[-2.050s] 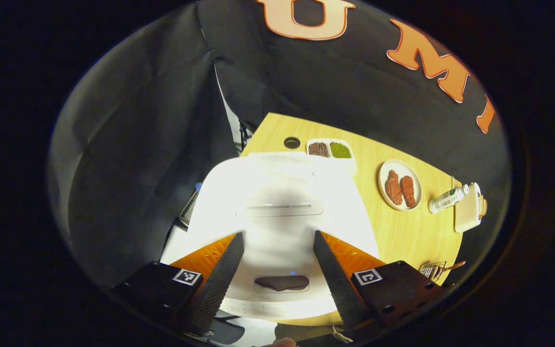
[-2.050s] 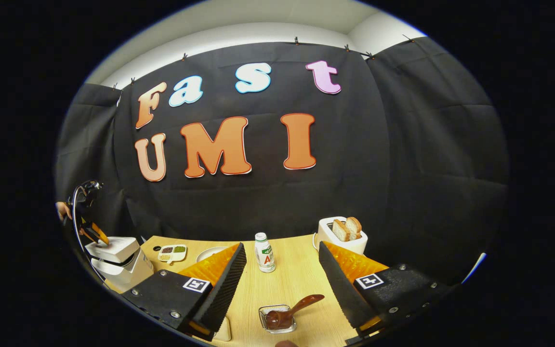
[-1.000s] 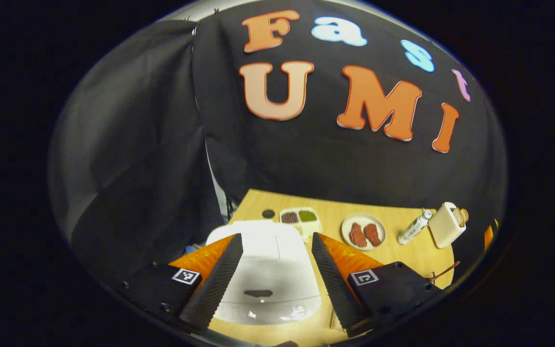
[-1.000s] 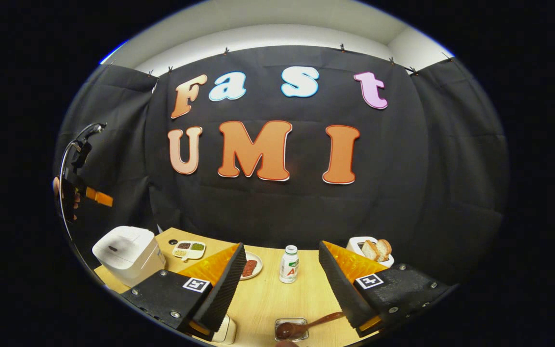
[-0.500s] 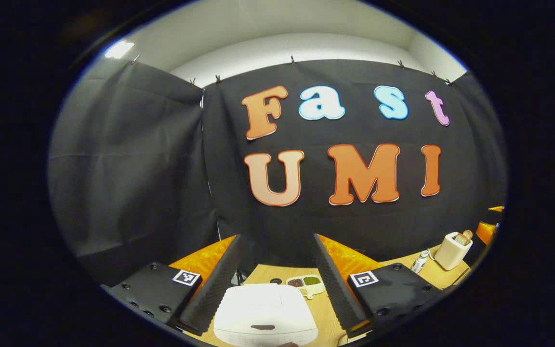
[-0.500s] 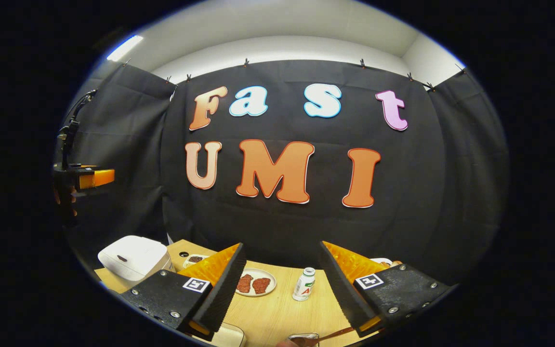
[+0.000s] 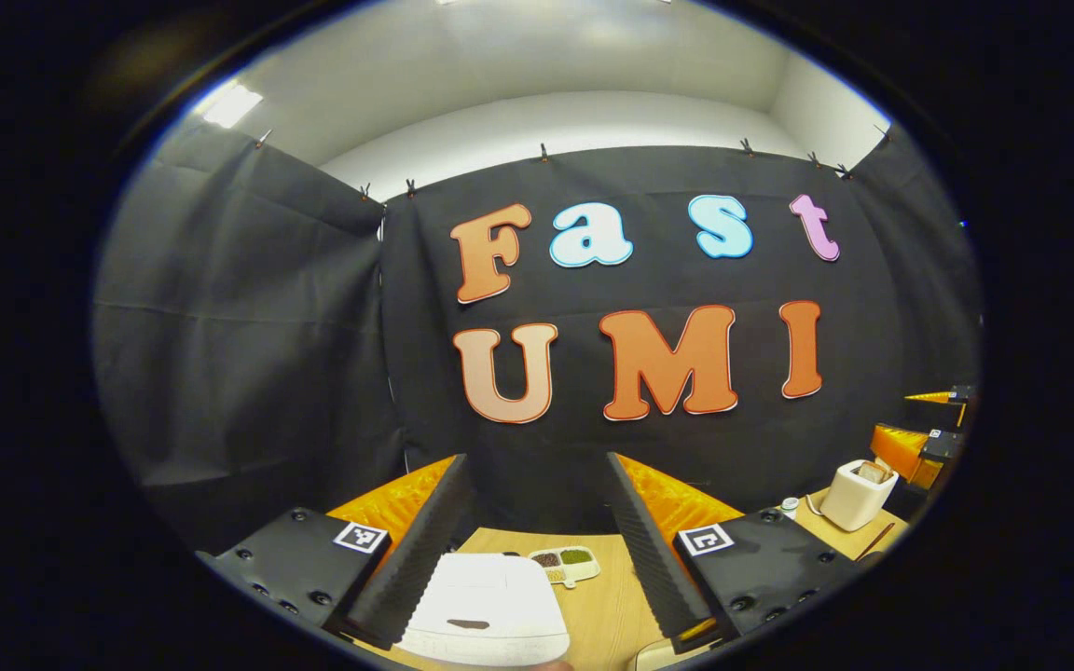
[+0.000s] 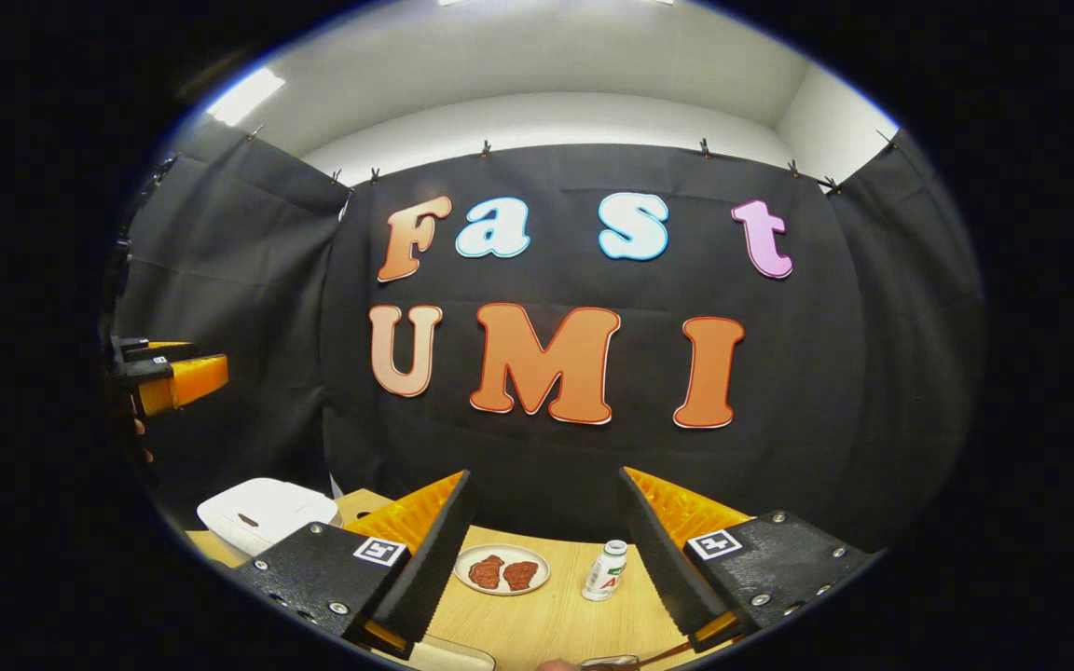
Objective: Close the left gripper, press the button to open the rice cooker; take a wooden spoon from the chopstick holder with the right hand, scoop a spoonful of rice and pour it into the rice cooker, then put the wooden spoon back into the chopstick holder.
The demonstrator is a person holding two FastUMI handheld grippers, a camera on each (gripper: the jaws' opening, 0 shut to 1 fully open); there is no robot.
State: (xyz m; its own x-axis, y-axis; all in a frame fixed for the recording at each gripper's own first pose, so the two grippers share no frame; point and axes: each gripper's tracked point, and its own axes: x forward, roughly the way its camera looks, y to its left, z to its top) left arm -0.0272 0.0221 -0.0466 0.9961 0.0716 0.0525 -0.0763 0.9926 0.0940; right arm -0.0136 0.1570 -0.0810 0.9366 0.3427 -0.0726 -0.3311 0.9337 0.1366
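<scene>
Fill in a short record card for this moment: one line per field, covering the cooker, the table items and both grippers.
rice cooker: white, lid down, at the table's left end
divided dish: behind the cooker, holds grains
plate: two brown pieces of meat on it
bottle: upright, right of the plate
toaster: bread in its slot
left gripper: open, raised above the cooker
right gripper: open, holds nothing

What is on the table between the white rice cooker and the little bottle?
In the right gripper view, a plate with two reddish pieces of food sits between the rice cooker and the bottle.
</scene>
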